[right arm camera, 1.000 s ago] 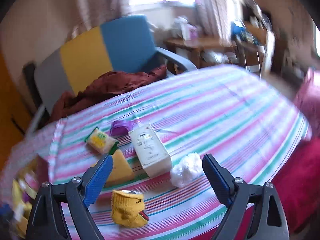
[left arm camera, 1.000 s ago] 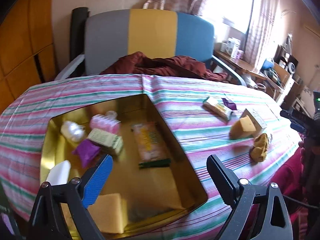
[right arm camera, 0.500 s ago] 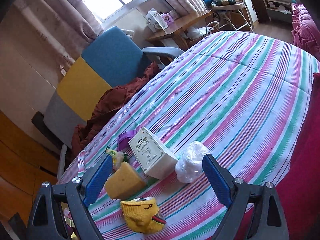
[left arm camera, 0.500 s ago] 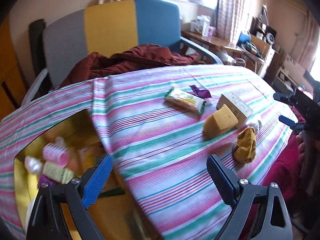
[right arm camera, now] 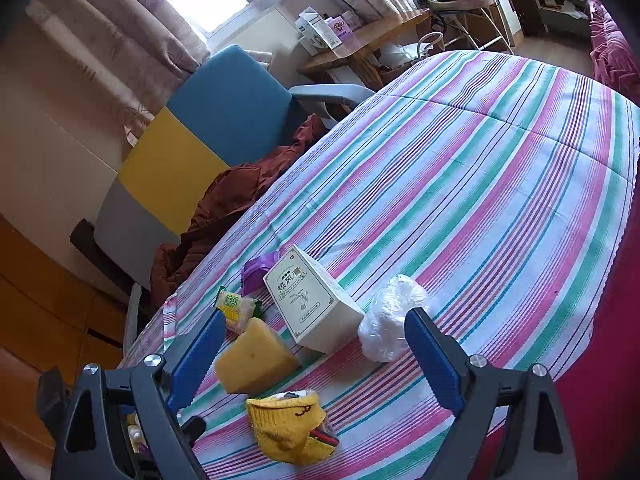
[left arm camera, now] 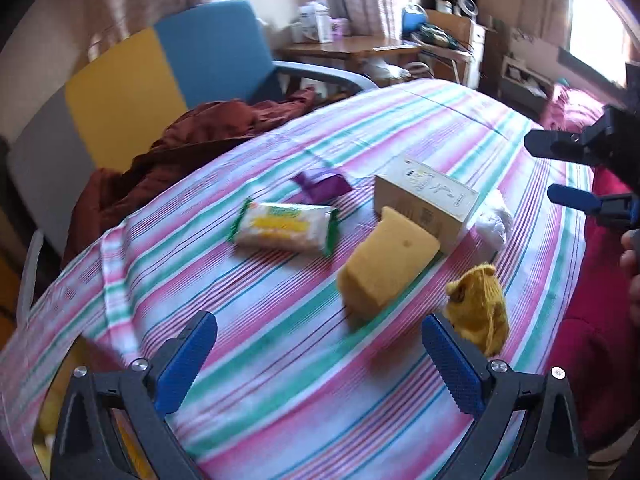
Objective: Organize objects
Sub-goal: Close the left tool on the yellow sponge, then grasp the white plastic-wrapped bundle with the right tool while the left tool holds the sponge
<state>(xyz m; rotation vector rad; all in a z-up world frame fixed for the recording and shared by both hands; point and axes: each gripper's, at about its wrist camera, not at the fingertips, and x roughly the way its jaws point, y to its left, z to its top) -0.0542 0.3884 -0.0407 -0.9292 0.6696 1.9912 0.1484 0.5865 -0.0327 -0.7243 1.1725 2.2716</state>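
On the striped tablecloth (left arm camera: pixel 248 364) lie a yellow sponge wedge (left arm camera: pixel 386 266), a cream box (left arm camera: pixel 428 198), a green-edged snack packet (left arm camera: pixel 286 228), a purple wrapper (left arm camera: pixel 322 184), a white plastic bag (left arm camera: pixel 494 220) and a yellow knitted sock (left arm camera: pixel 480 306). My left gripper (left arm camera: pixel 318 354) is open and empty, just short of the sponge and sock. My right gripper (right arm camera: pixel 314 354) is open and empty, above the sponge (right arm camera: pixel 254 362), box (right arm camera: pixel 316 310), bag (right arm camera: pixel 390 316) and sock (right arm camera: pixel 290 428). It also shows in the left wrist view (left arm camera: pixel 572 172) at the right edge.
A corner of the gold tin (left arm camera: pixel 60 404) shows at the lower left of the left wrist view. A grey, yellow and blue chair (right arm camera: pixel 192 152) with a brown cloth (right arm camera: pixel 240 196) stands behind the table. A red cover (right arm camera: pixel 600 360) lies at the right table edge.
My left gripper has swung right, from over the gold tin to the loose objects on the cloth. My right gripper has tilted and drawn a little closer to the same objects. Both stay open.
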